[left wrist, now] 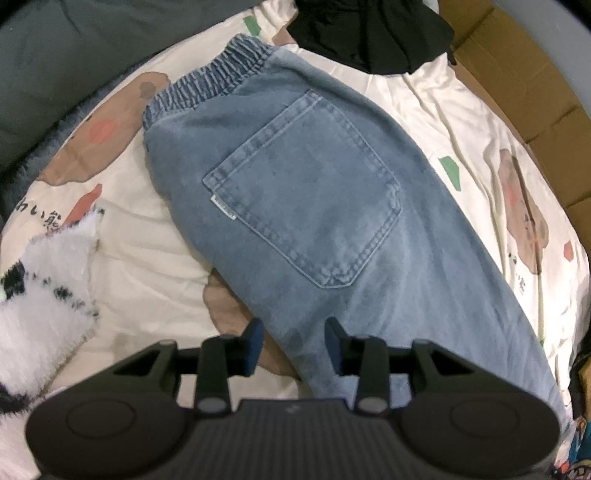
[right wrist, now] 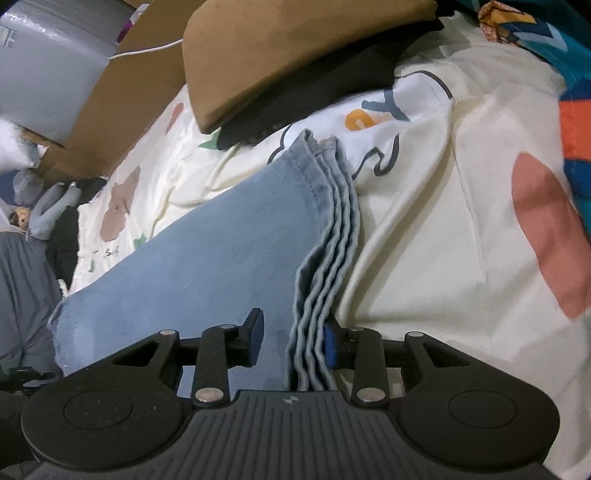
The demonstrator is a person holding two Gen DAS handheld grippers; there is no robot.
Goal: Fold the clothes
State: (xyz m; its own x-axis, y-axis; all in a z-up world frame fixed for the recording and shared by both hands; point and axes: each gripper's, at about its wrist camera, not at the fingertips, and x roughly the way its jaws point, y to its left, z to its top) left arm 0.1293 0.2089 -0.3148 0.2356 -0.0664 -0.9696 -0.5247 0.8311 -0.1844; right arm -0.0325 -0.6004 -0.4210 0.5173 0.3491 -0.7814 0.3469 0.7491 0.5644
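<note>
Light blue jeans (left wrist: 310, 206) lie folded lengthwise on the cream printed bedsheet (left wrist: 147, 251), back pocket up and elastic waistband at the far left. My left gripper (left wrist: 294, 332) hovers over the thigh part with its jaws apart; the jeans' left edge runs between the fingers, unpinched. In the right wrist view the leg end of the jeans (right wrist: 207, 258) shows its stacked hems (right wrist: 328, 236). My right gripper (right wrist: 293, 338) is open around those hems: the right pad sits beside the stack, while the left pad stands clear above flat denim.
A black garment (left wrist: 369, 33) lies beyond the waistband, with cardboard (left wrist: 517, 92) at the right. A white and black fluffy item (left wrist: 40, 288) sits at the left. A tan folded piece (right wrist: 280, 55) on black cloth (right wrist: 317, 99) lies past the hems; a colourful fabric (right wrist: 576, 110) lies right.
</note>
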